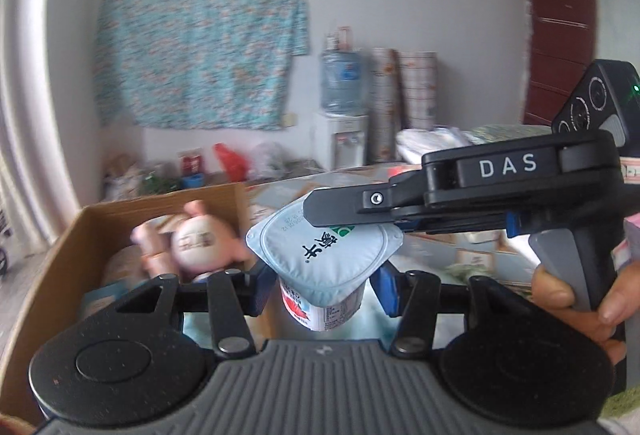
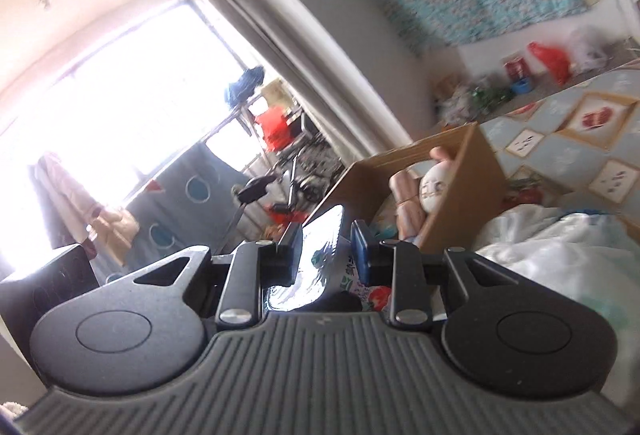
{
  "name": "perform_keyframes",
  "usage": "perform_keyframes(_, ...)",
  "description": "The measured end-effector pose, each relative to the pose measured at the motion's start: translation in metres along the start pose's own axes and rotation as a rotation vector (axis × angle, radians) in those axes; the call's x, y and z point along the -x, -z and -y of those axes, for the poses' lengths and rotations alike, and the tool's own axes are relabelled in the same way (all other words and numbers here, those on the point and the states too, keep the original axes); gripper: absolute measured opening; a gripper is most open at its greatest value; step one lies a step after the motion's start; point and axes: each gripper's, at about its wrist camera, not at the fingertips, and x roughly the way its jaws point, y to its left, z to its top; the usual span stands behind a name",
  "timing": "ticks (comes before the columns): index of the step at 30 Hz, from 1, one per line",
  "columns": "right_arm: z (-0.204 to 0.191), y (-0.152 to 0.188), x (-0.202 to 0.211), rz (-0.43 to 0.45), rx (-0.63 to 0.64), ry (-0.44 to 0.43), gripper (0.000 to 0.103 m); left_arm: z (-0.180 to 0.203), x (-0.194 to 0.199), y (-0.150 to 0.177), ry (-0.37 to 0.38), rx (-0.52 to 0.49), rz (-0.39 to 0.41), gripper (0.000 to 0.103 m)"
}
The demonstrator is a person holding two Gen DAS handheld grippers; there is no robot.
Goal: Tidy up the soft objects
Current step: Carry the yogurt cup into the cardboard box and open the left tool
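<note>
1. A yogurt cup [image 1: 320, 263] is up in the air, just to the right of a cardboard box [image 1: 60, 255].
2. The left gripper [image 1: 320, 287] pinches the cup's sides, one finger on each side, just under the lid.
3. The right gripper [image 1: 344, 215] comes in from the right, and its fingers squeeze the rim of the lid. In its own view, the shiny lid [image 2: 320, 259] sits between the two fingers.
4. So both grippers hold the same cup right now.
5. A pink soft toy [image 1: 192, 243] with a round white face already lies inside the box. That part looks done.
6. I think the cup is not put away yet, since it hangs beside the box and not in it.
7. A white bundle [image 2: 560, 255] sits near the box. I cannot tell if it needs sorting too.
</note>
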Motion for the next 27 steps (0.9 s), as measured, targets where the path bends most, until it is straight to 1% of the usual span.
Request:
perform_keyframes(2, -0.013, -0.006, -0.039, -0.081, -0.002, -0.028, 0.027, -0.03, 0.006, 0.002, -0.034, 0.051, -0.026, 0.052)
perform_keyframes(6, -0.035, -0.014, -0.114, -0.239, -0.002, -0.043, 0.027, -0.085, 0.01, 0.011, -0.113, 0.122, -0.085, 0.052)
perform_keyframes(10, -0.044, -0.015, -0.184, -0.381, -0.021, -0.032, 0.027, -0.126, 0.0, 0.02, -0.19, 0.155, -0.149, 0.052)
perform_keyframes(14, -0.043, -0.013, -0.243, -0.491, -0.056, 0.002, 0.027, -0.158, -0.017, 0.031, -0.239, 0.178, -0.225, 0.052)
perform_keyframes(15, -0.042, -0.012, -0.257, -0.512, -0.073, 0.007, 0.027, -0.164, -0.021, 0.032, -0.251, 0.179, -0.24, 0.052)
perform_keyframes(18, -0.031, -0.007, -0.28, -0.554, -0.138, 0.014, 0.027, -0.178, -0.032, 0.037, -0.281, 0.184, -0.279, 0.053)
perform_keyframes(20, -0.022, -0.004, -0.291, -0.568, -0.175, 0.013, 0.027, -0.183, -0.033, 0.043, -0.3, 0.18, -0.296, 0.053)
perform_keyframes(23, -0.015, 0.005, -0.305, -0.581, -0.228, 0.009, 0.027, -0.189, -0.042, 0.044, -0.324, 0.179, -0.326, 0.053)
perform_keyframes(27, 0.0, 0.02, -0.319, -0.602, -0.323, -0.006, 0.027, -0.197, -0.049, 0.049, -0.338, 0.198, -0.38, 0.053)
